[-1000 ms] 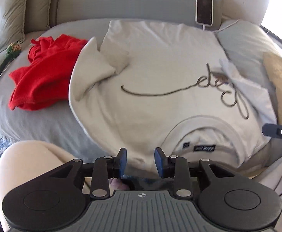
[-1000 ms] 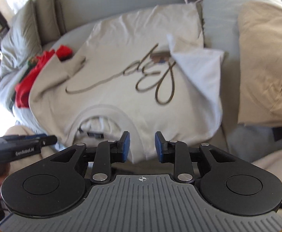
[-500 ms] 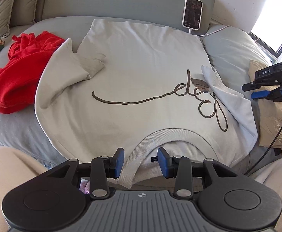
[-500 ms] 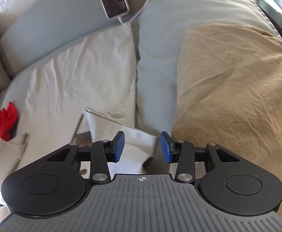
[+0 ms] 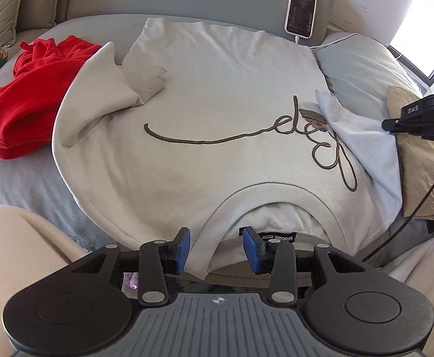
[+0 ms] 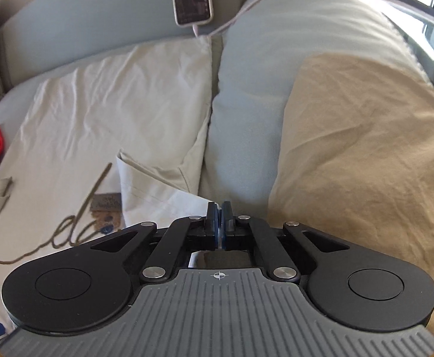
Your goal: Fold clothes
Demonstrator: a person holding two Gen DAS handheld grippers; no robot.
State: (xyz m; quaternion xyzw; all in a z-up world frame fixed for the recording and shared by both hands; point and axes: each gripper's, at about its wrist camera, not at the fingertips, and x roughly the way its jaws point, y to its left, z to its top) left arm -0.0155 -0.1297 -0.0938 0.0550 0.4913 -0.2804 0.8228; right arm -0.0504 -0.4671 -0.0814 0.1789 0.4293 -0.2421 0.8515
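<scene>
Your cream sweatshirt [image 5: 217,95] lay spread flat on the grey bed [image 5: 32,178], its ribbed collar [image 5: 214,232] nearest you, a brown cursive script [image 5: 246,136] looping across the chest and a black neck label [image 5: 278,237] too small to read. Your left gripper [image 5: 216,250] hovered at the collar with its jaws apart, the ribbed band between the blue pads. Your right gripper [image 6: 218,217] had its jaws pressed together on the sweatshirt's right sleeve [image 6: 163,196]. Left of the sweatshirt sat a crumpled red garment [image 5: 29,104]; beyond it a phone [image 5: 301,12] leaned on the headboard; right of it lay a wrinkled tan pillow [image 6: 365,154].
</scene>
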